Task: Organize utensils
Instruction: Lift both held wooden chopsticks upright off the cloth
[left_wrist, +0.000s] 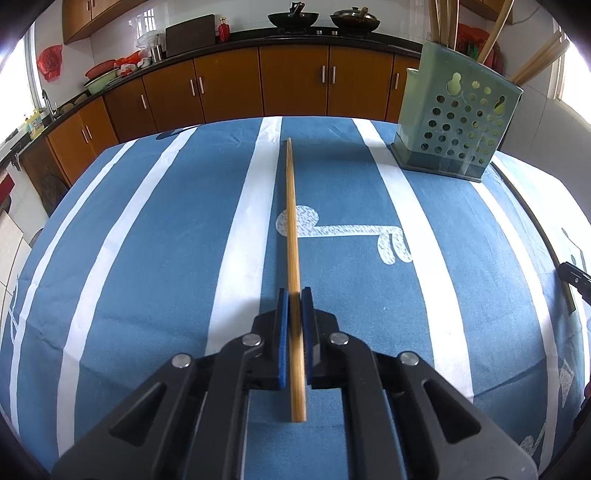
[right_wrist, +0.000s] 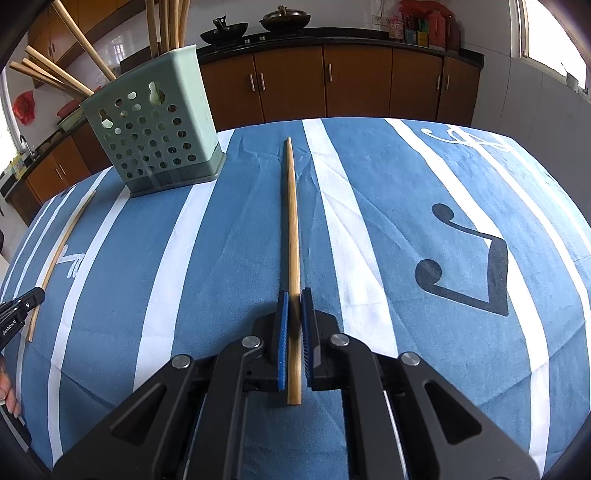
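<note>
Your left gripper (left_wrist: 294, 295) is clamped on a wooden chopstick (left_wrist: 292, 236), blue pads (left_wrist: 283, 332) pressing its thick end; the shaft runs forward over the blue-and-white striped tablecloth (left_wrist: 147, 258), tip toward the green perforated utensil holder (left_wrist: 458, 122), which stands beyond and to the right with more chopsticks upright in it. Your right gripper (right_wrist: 294, 295) grips a second chopstick (right_wrist: 292, 236) the same way, the holder (right_wrist: 155, 125) ahead and left of it. The neighbouring gripper's arm at that view's left edge bears small white lettering, too tiny to read. Behind the holder, woks (left_wrist: 293, 16) sit on the kitchen counter
</note>
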